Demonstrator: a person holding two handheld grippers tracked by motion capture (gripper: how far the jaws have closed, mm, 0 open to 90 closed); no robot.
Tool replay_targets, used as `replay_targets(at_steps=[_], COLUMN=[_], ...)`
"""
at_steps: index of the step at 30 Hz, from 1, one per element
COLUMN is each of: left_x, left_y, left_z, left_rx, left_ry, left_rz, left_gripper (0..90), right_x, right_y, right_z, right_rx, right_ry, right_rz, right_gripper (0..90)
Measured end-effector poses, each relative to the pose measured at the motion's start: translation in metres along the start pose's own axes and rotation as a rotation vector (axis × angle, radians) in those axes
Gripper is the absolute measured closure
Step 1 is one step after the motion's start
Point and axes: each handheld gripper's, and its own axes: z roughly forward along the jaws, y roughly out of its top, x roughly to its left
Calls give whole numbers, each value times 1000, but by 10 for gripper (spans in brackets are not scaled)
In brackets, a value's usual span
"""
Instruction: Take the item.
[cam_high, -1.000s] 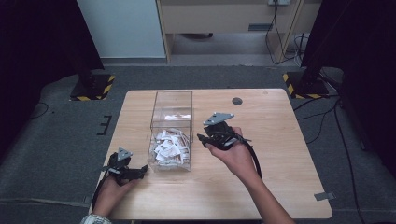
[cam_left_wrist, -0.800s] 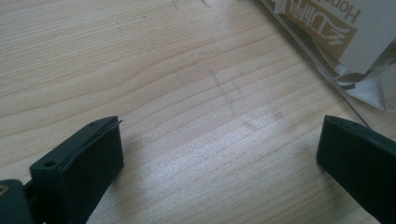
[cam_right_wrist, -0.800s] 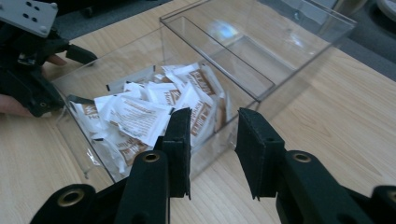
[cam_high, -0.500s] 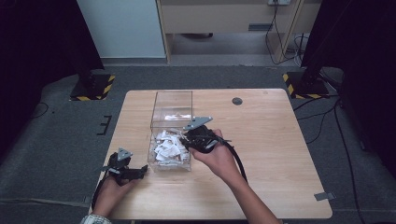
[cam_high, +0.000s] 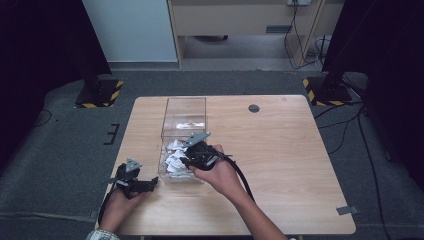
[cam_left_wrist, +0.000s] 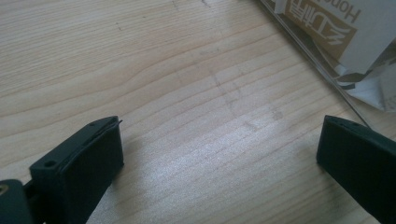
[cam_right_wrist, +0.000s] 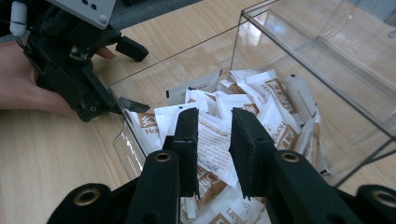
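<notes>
The right hand-held gripper (cam_high: 186, 159) hangs over the near end of the clear box (cam_high: 183, 112) w/ its jaws narrow, just closing in, above the white sachets (cam_right_wrist: 261, 100) piled inside; whether the pads already press a sachet I cannot tell. The left hand-held gripper (cam_high: 146, 185) rests low on the surface (cam_high: 290, 150) just beside the box's near-left corner, jaws wide w/ nothing between them, approx. pointing at the box wall.

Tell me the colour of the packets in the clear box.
White packets with brown printed labels, clearest in the right gripper view.
</notes>
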Motion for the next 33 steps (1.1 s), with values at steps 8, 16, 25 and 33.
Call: replay_targets(at_steps=[8, 16, 25, 33], left_x=[0, 0, 0, 0], left_y=[0, 0, 0, 0], left_z=[0, 0, 0, 0], left_rx=[0, 0, 0, 0], left_ry=[0, 0, 0, 0], left_rz=[0, 0, 0, 0], left_gripper=[0, 0, 0, 0], right_x=[7, 14, 15, 17], right_y=[2, 2, 2, 0], right_z=[12, 21, 30, 38], right_rx=[7, 26, 49, 80], right_ry=[22, 43, 37, 32], right_rz=[-2, -10, -10, -17], right_gripper=[697, 652, 632, 613])
